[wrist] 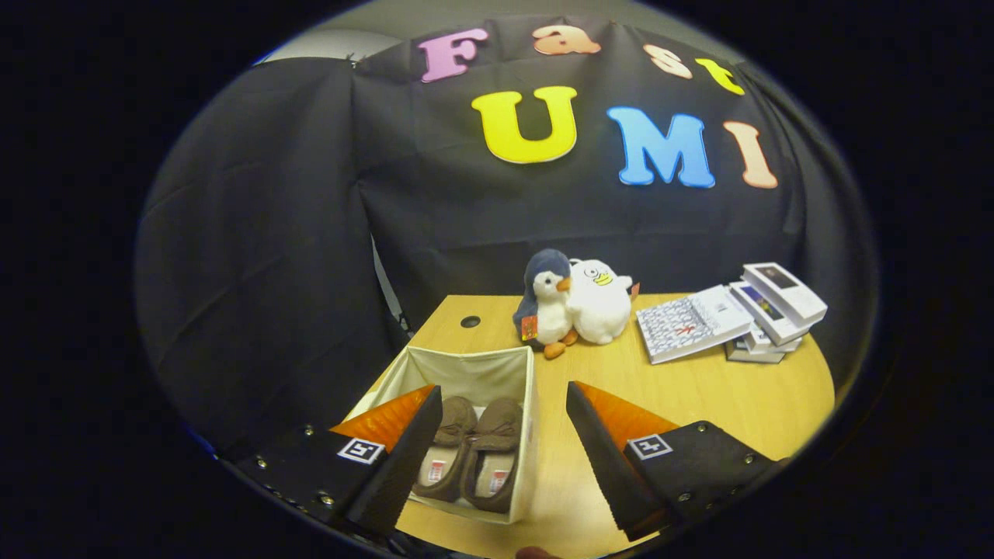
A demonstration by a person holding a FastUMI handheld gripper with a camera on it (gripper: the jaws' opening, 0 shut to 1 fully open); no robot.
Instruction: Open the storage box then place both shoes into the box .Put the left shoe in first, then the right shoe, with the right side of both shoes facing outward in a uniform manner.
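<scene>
Shoes [472,454] in box [497,369], gripper [503,404] jaws apart

You have the cream fabric storage box [474,373] open on the table; two brown shoes [470,454] lie side by side inside, toes pointing away.
</scene>
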